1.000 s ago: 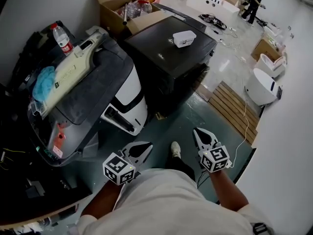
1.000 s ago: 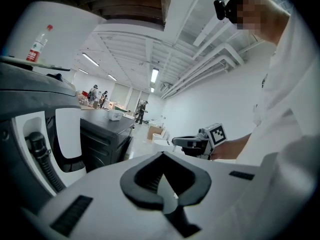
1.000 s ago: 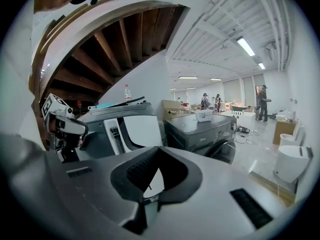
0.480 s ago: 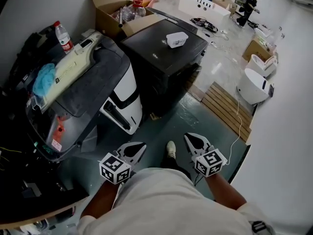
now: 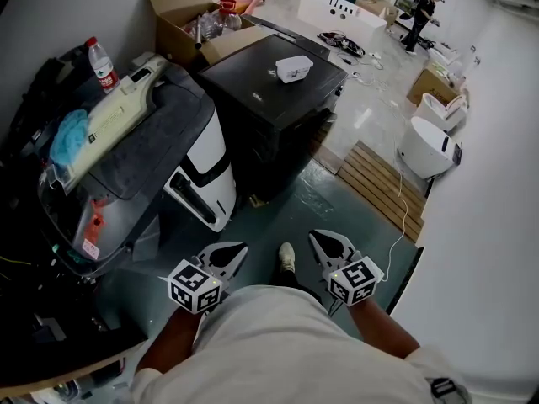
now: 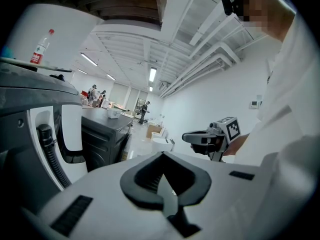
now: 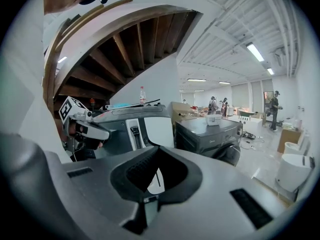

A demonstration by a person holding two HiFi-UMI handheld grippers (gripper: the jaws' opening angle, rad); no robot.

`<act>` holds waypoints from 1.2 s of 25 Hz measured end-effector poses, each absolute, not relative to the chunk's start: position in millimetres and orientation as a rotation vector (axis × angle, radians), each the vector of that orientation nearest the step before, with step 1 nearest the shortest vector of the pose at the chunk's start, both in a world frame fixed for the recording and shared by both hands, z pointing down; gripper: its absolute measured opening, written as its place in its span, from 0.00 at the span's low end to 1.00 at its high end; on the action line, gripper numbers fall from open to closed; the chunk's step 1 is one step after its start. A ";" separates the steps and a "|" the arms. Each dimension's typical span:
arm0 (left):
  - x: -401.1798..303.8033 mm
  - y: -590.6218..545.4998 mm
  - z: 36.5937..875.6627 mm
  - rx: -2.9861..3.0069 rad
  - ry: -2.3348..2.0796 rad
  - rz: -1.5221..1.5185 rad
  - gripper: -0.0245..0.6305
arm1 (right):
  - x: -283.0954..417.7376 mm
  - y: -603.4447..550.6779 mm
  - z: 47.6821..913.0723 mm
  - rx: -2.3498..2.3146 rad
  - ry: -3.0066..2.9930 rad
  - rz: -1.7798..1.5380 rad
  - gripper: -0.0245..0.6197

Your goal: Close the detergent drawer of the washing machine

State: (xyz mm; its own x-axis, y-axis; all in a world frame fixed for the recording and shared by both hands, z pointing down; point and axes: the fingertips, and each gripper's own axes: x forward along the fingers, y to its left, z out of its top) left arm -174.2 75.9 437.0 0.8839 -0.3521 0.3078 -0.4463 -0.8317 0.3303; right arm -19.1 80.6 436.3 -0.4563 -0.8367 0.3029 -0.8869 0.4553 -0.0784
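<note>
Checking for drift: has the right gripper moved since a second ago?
Yes, slightly: the right gripper has drawn back toward the person, a little farther from the wooden pallet in the head view.

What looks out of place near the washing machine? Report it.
A small white tub sits loose on top of the black washing machine. Beside it, the grey machine carries a water bottle, a blue cloth and a cream appliance lying askew. Nothing looks spilled.
</note>
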 end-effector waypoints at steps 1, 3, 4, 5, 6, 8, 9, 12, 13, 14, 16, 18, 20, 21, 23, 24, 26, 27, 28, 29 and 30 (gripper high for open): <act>-173.5 76.0 436.5 2.656 -0.587 0.327 0.03 | -19.6 80.6 436.1 1.493 -2.484 0.327 0.05; -172.2 77.1 436.5 2.662 -0.582 0.330 0.03 | -20.2 80.1 435.9 1.491 -2.490 0.329 0.05; -171.8 77.8 436.6 2.665 -0.579 0.333 0.03 | -20.5 79.8 436.0 1.491 -2.492 0.329 0.05; -171.6 78.2 436.6 2.668 -0.578 0.336 0.03 | -21.0 79.7 435.9 1.490 -2.492 0.325 0.05; -171.8 78.4 436.4 2.669 -0.577 0.337 0.03 | -22.1 80.1 435.6 1.486 -2.490 0.318 0.05; -173.1 78.0 435.9 2.668 -0.581 0.334 0.03 | -24.7 81.4 434.7 1.477 -2.489 0.304 0.05; -173.8 77.6 435.8 2.666 -0.584 0.333 0.03 | -25.7 81.8 433.9 1.475 -2.489 0.296 0.05; -173.9 77.1 435.1 2.666 -0.584 0.332 0.03 | -26.6 82.0 431.1 1.476 -2.490 0.278 0.05; -173.4 77.3 434.8 2.667 -0.581 0.331 0.03 | -26.3 82.3 431.0 1.477 -2.489 0.278 0.05; -172.7 77.8 434.7 2.668 -0.578 0.330 0.03 | -26.1 82.9 431.4 1.478 -2.488 0.279 0.05; -172.1 78.3 434.8 2.671 -0.573 0.333 0.03 | -26.5 83.7 432.6 1.480 -2.488 0.283 0.05; -172.5 78.6 435.3 2.671 -0.568 0.341 0.03 | -28.0 83.6 433.4 1.482 -2.491 0.289 0.05; -173.6 80.0 436.1 2.669 -0.565 0.349 0.03 | -29.6 84.3 434.3 1.483 -2.494 0.294 0.05; -174.4 80.3 436.3 2.669 -0.566 0.352 0.03 | -30.4 84.3 434.9 1.482 -2.496 0.296 0.05; -176.6 80.0 436.5 2.670 -0.571 0.357 0.03 | -32.4 83.4 436.2 1.477 -2.499 0.296 0.05; -177.6 79.5 436.7 2.669 -0.575 0.358 0.03 | -33.6 82.5 436.7 1.473 -2.501 0.294 0.05; -179.2 78.9 437.6 2.665 -0.582 0.362 0.03 | -35.6 80.5 437.6 1.466 -2.504 0.292 0.05; -179.7 79.0 438.1 2.662 -0.585 0.363 0.03 | -36.3 79.8 437.9 1.462 -2.506 0.292 0.05; -180.1 79.0 438.6 2.659 -0.587 0.364 0.03 | -36.7 79.2 438.3 1.460 -2.508 0.292 0.05; -180.5 78.7 439.3 2.656 -0.589 0.364 0.03 | -36.9 78.3 438.8 1.457 -2.508 0.294 0.05; -180.9 77.7 440.0 2.654 -0.591 0.363 0.03 | -36.9 76.9 439.4 1.455 -2.508 0.295 0.05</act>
State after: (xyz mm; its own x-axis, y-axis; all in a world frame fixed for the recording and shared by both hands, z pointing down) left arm -180.9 77.7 440.0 0.8770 -0.3495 0.3296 -0.4521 -0.8324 0.3203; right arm -36.9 76.9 439.4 -0.4822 -0.8256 0.2931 -0.8711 0.4875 -0.0597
